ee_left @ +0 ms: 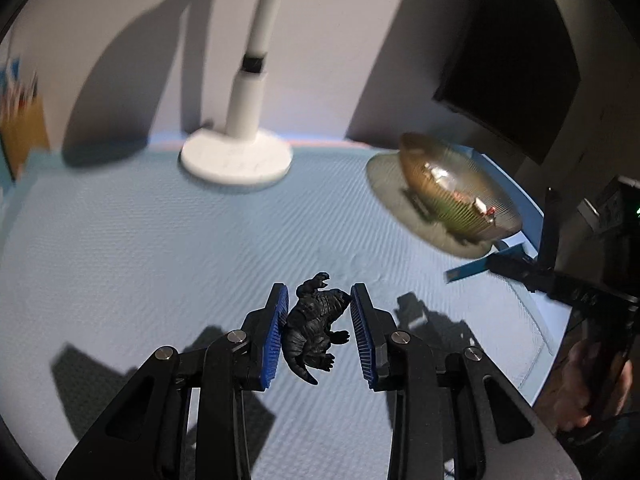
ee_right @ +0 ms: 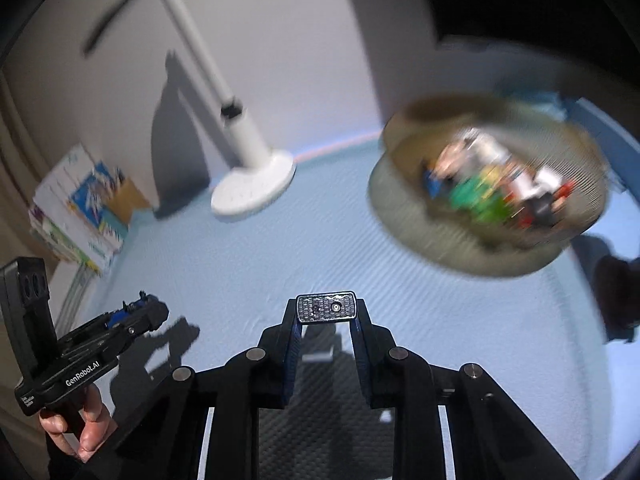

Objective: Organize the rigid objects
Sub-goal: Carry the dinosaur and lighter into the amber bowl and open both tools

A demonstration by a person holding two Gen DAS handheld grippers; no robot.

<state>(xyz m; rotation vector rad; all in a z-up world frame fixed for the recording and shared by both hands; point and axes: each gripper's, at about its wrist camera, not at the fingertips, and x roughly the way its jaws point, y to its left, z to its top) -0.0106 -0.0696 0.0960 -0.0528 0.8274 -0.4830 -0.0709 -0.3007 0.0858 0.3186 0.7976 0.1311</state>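
the left hand-held gripper [ee_left: 319, 312] is clamped on a small black dinosaur [ee_left: 316, 328], held above the blue table [ee_left: 160, 248]; the toy sits crooked between the blue pads [ee_left: 276, 336], head up and tail hanging toward the camera. the right hand-held gripper [ee_right: 326, 320] is closed on a small flat metal plate [ee_right: 326, 307], pinched by its two short ends near the fingertips, also off the table. a mesh basket [ee_right: 400, 224] of blurred, many-coloured toys stands to the far right, well apart from both loads, and a white lamp [ee_left: 236, 156] stands at the back.

the dinosaur looks like hard, light plastic: stiff, but lumpy, so it can twist in the grip; the thick torso is the surest place to hold, not the tail or legs. the plate looks rigid, smooth and likely slippery, and its hold is shallow, so it could slide out if tipped; a deeper bite across its width would be safer.
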